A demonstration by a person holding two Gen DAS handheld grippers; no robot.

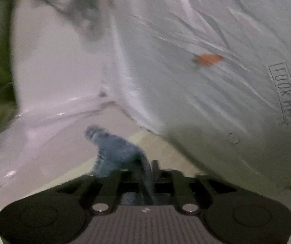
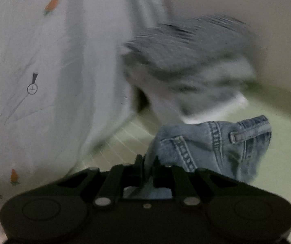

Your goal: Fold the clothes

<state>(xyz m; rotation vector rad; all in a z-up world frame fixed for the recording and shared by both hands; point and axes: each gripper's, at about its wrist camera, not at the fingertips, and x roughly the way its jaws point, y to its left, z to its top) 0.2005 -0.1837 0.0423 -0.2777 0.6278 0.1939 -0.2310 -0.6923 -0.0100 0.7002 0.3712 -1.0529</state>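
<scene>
Green mat [image 2: 283, 162] | left tongs [image 1: 147, 167] pinch denim [image 1: 112, 152] | right tongs [image 2: 147, 162] clamp jeans [image 2: 216, 142]

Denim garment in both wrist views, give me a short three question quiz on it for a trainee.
1. True or false: the left gripper has its jaws shut on the denim garment.
2. Multiple choice: in the right wrist view, what shows on the denim beside the right gripper? A) a zipper B) a belt loop and stitched seams C) a printed carrot
3. Fill in: the white sheet carries small orange ____ prints.

Key: 1 true; 2 B, the belt loop; 3 carrot.
</scene>
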